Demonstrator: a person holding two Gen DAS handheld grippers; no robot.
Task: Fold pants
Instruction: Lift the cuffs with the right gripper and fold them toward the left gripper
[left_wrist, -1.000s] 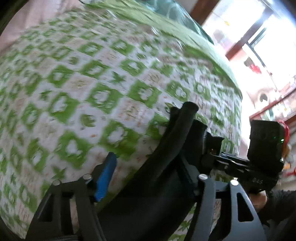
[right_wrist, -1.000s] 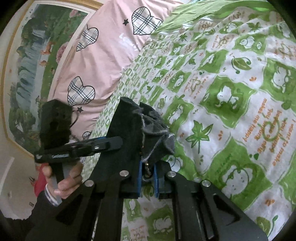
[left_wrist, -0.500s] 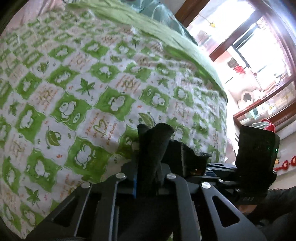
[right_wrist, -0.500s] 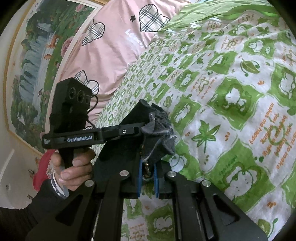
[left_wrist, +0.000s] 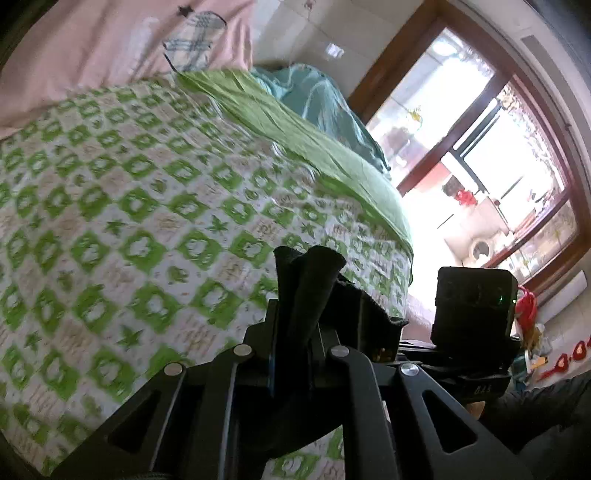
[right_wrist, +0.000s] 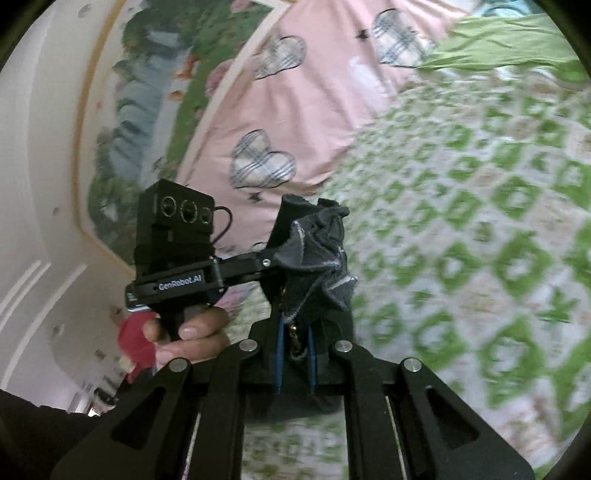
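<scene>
The left gripper (left_wrist: 293, 354), a black two-finger tool, is clenched on a bunched fold of the dark charcoal fabric pants (left_wrist: 306, 291). The cloth stands up in a tuft between its closed fingers and hangs below them, lifted above the bed.

The right gripper (right_wrist: 295, 347), matching in black with thin blue pads, is likewise clamped on a gathered bit of the same pants (right_wrist: 314, 266); here a frayed grey edge and a small metal fastener show in the pinch.

Seen from the right wrist, the left tool's body reads "GenRobot.AI" in white letters. The person's left hand (right_wrist: 192, 332) wraps its handle, fingers curled, a dark sleeve trailing to the frame edge. Seen from the left wrist, the right tool's lettering is too small to read, and its holding hand is mostly hidden.

Beneath both lies a white bedspread with green checked cartoon print (left_wrist: 129, 221), blurred, its printing unreadable. Beyond are a pink pillow with plaid hearts (right_wrist: 314, 110), a landscape wall painting (right_wrist: 147, 92), and a bright wood-framed window (left_wrist: 498, 166).
</scene>
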